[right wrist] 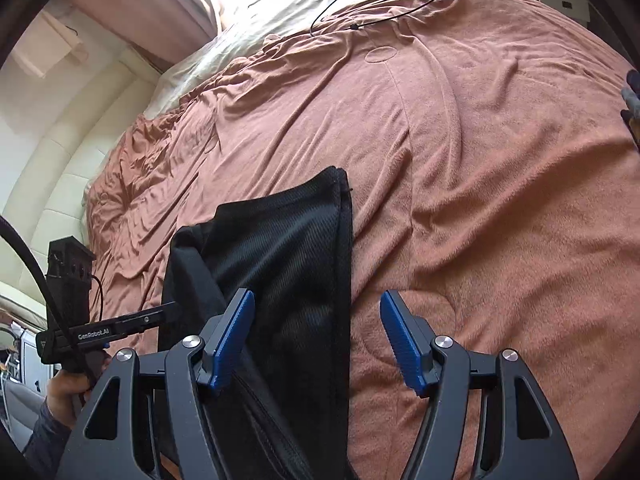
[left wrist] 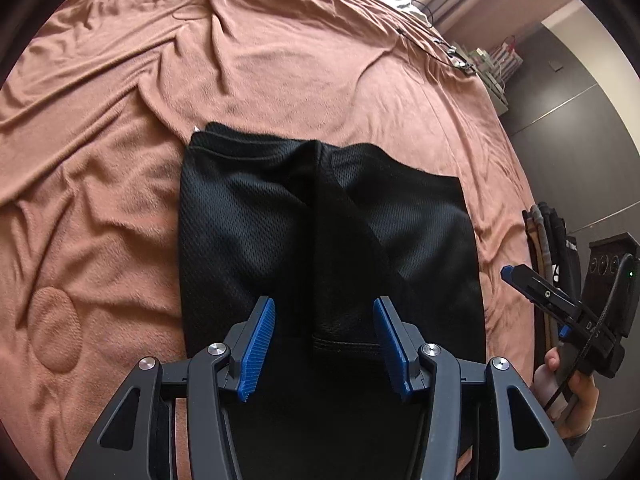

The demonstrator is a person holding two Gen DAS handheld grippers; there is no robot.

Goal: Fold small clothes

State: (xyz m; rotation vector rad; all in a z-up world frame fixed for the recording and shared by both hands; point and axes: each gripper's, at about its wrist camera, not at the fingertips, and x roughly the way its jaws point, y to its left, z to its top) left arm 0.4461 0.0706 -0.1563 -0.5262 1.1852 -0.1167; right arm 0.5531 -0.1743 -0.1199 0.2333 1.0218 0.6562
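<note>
Plainly, the black mesh shorts (left wrist: 320, 232) lay flat on the rumpled pink blanket (left wrist: 280, 64) that covered the bed, and everything else could be placed from them. They were folded lengthwise, one half lapped over the other, with a stitched hem (left wrist: 346, 346) at the near end and a seamed edge at the far end. The left gripper (left wrist: 324, 344) hung over the near end of the shorts, its blue fingers (left wrist: 258, 350) spread wide with the hem showing between them, gripping nothing. Whether the tips touched the cloth could not be told. The right gripper (right wrist: 316, 344) hung beside the shorts at their right-hand long edge, fingers likewise spread and empty; its left finger (right wrist: 232, 344) sat over the black mesh and its right finger over bare blanket. In the left wrist view that same gripper showed off to the right of the shorts, near the bed's edge, held in a hand (left wrist: 572, 392). In the right wrist view the other gripper reached toward the shorts from their left side, held in the left hand (right wrist: 70, 390). Far beyond the shorts a thin black cable (right wrist: 360, 0) looped over the blanket, near a pale sheet (right wrist: 256, 28) at the head of the bed.
</note>
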